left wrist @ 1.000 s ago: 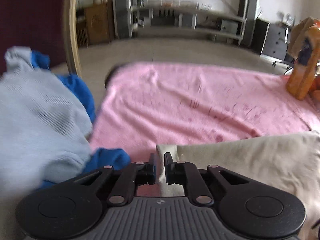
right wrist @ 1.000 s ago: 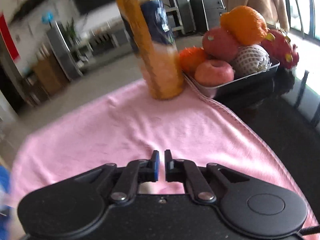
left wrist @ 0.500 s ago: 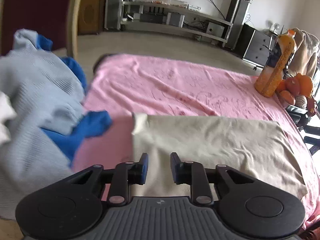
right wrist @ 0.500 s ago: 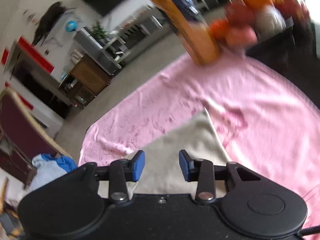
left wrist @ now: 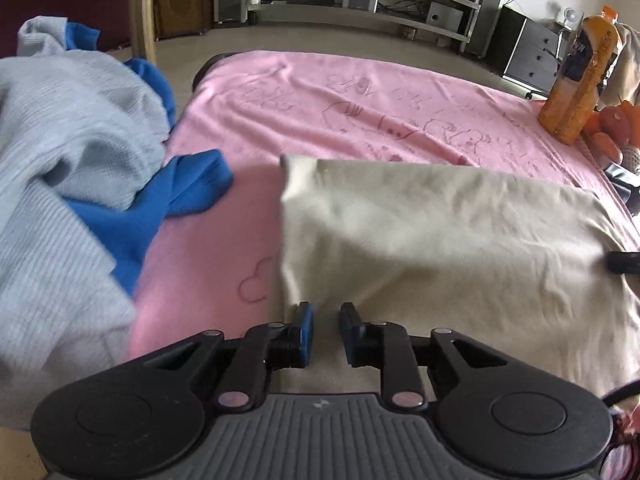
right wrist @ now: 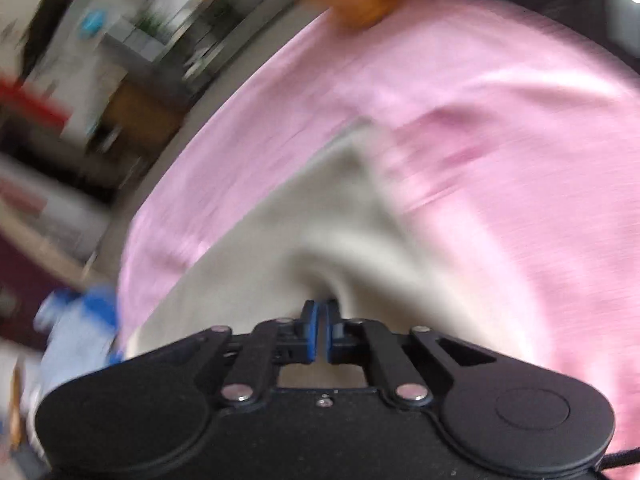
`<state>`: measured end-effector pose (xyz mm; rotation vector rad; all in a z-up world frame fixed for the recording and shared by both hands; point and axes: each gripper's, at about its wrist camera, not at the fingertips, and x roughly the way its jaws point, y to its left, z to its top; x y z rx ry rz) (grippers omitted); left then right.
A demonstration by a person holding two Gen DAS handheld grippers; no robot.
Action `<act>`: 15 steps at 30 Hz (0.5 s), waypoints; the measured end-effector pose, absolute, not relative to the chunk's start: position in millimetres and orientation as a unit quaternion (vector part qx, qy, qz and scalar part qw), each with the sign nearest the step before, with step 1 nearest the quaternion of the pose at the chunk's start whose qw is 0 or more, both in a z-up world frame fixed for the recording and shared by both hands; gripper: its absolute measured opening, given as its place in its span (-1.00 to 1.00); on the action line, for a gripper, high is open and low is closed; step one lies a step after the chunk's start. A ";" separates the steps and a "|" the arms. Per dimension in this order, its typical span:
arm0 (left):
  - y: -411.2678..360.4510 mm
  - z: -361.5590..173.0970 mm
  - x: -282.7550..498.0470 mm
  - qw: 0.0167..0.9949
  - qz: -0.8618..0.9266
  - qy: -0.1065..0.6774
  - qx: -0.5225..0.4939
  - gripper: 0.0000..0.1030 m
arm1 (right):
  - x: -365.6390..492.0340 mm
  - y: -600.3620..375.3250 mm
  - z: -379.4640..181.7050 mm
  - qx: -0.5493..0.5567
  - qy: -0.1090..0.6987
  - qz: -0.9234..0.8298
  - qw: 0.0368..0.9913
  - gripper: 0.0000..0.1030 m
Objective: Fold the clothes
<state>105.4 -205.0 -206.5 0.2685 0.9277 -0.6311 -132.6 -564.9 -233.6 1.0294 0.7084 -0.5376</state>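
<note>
A beige garment lies spread flat on a pink towel that covers the table. My left gripper hovers just over the garment's near left edge. Its jaws are opening, and the cloth lies under the gap without being pressed by the pads. In the blurred right wrist view, my right gripper is shut on a raised ridge of the beige garment that runs up into its tips, with the pink towel beyond. A dark tip touches the garment's right edge in the left wrist view.
A heap of grey and blue clothes fills the left side, with a blue sleeve trailing onto the towel. An orange juice bottle and some fruit stand at the far right. A wooden chair frame rises behind the heap.
The left gripper has come down toward the garment's left edge and its jaws have spread. The right gripper opened, dropped onto the beige garment and closed on a fold.
</note>
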 end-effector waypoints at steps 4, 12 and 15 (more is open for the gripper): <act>-194.1 -204.4 99.1 0.841 -0.286 0.435 0.144 -0.57 | -180.1 -584.2 -232.3 0.471 0.305 -0.356 0.747 -0.83; -187.9 -181.7 62.2 0.839 -0.349 0.403 0.109 -0.72 | -206.5 -551.6 -204.3 0.503 0.258 -0.230 0.792 -0.39; -210.0 -196.5 49.9 0.822 -0.368 0.409 0.145 -0.68 | -172.9 -534.2 -216.8 0.510 0.301 -0.155 0.791 -0.38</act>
